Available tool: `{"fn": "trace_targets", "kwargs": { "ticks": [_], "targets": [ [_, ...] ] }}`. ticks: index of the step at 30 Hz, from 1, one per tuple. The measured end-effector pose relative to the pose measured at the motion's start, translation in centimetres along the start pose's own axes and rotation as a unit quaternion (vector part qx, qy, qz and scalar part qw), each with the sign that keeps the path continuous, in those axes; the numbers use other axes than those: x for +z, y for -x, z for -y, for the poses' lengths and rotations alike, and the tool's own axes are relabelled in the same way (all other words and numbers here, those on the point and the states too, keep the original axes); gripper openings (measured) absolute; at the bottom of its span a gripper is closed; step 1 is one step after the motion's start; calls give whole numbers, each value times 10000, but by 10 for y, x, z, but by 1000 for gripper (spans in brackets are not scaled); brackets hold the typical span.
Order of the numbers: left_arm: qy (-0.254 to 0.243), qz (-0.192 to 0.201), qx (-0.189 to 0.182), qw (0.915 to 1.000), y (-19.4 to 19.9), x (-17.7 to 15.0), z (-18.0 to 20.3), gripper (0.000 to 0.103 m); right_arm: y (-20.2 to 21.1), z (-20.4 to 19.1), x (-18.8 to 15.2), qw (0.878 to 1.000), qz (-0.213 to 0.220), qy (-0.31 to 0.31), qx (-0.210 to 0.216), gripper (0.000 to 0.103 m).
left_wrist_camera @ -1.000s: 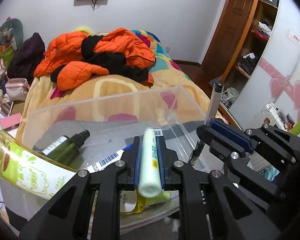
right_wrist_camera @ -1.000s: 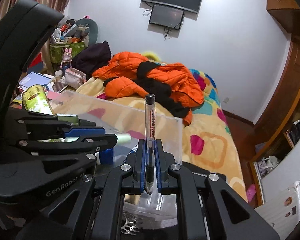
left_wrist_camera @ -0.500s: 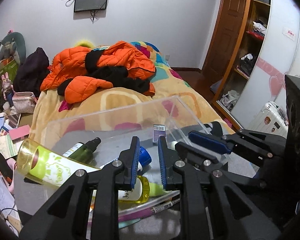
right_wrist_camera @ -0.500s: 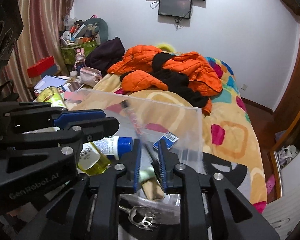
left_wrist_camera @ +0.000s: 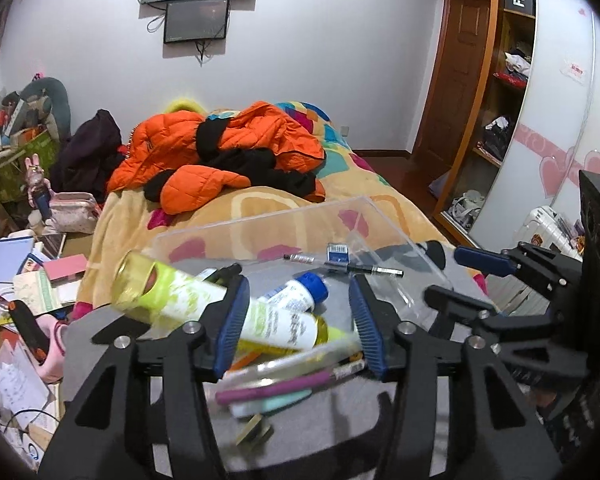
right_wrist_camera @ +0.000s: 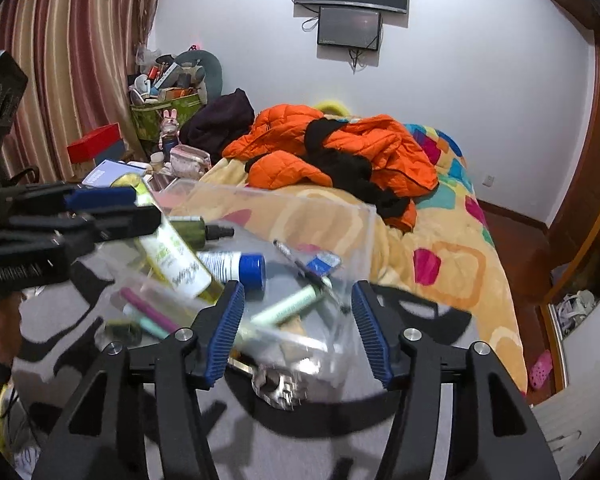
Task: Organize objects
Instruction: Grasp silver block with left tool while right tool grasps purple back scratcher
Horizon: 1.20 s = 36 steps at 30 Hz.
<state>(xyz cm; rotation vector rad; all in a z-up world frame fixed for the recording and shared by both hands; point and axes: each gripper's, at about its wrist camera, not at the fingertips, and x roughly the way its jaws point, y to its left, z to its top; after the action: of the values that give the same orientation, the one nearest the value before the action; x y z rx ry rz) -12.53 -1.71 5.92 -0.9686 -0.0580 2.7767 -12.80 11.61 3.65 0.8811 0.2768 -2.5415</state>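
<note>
A clear plastic box (left_wrist_camera: 384, 216) (right_wrist_camera: 356, 220) sits on a grey surface just ahead of both grippers. Inside lie a yellow-green bottle (left_wrist_camera: 204, 304) (right_wrist_camera: 172, 256), a white tube with a blue cap (left_wrist_camera: 296, 294) (right_wrist_camera: 236, 266), a dark green spray bottle (right_wrist_camera: 196, 230), a black pen (left_wrist_camera: 340, 262) (right_wrist_camera: 300, 264), a pale green tube (right_wrist_camera: 288, 306) and a purple pen (left_wrist_camera: 276, 388) (right_wrist_camera: 148, 308). My left gripper (left_wrist_camera: 298, 328) is open and empty above the box's near edge. My right gripper (right_wrist_camera: 298, 334) is open and empty, also at the near edge.
A bed (left_wrist_camera: 260, 208) with an orange jacket (left_wrist_camera: 228, 148) (right_wrist_camera: 340, 148) lies behind the box. Cluttered papers and bags (left_wrist_camera: 24, 264) crowd the left side. A wardrobe (left_wrist_camera: 500, 100) stands at the right. A metal paw-shaped piece (right_wrist_camera: 280, 388) lies by the box front.
My left gripper let go of the pale green tube and my right gripper let go of the pen; both now lie in the box. Both grippers opened wide and pulled back.
</note>
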Motion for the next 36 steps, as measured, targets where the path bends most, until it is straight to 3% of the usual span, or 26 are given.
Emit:
{"fn": "trace_targets", "kwargs": {
  "ticks": [5,10,18,21,23,28,30,36],
  "targets": [
    [-92,-135,101,9998,9,-23,-5,52,1,5,-28,9992,-332,-52,193,53],
    [-47,-515,128,9986,4,-55,-12,52,-17,1,-52,9969,-742,41,250,53],
    [230,-1060,218,9939,-19,-96,-29,52,-54,-14,-64,9922,-1197,316,125,52],
    [337,-1203,220,9919,-27,-103,-33,52,-60,-19,-63,9919,-1202,405,75,47],
    [390,-1246,203,9912,-32,-105,-35,52,-60,-22,-63,9921,-1156,486,12,35],
    [406,-1069,209,9932,-36,-110,-33,50,-58,-30,-65,9915,-1079,713,-122,31],
    [404,-1026,215,9937,-36,-112,-32,34,-55,-34,-67,9908,-1072,820,-112,28],
    [564,-986,167,9934,-27,-117,-35,34,-36,-33,-77,9904,-1097,838,36,24]
  ]
}}
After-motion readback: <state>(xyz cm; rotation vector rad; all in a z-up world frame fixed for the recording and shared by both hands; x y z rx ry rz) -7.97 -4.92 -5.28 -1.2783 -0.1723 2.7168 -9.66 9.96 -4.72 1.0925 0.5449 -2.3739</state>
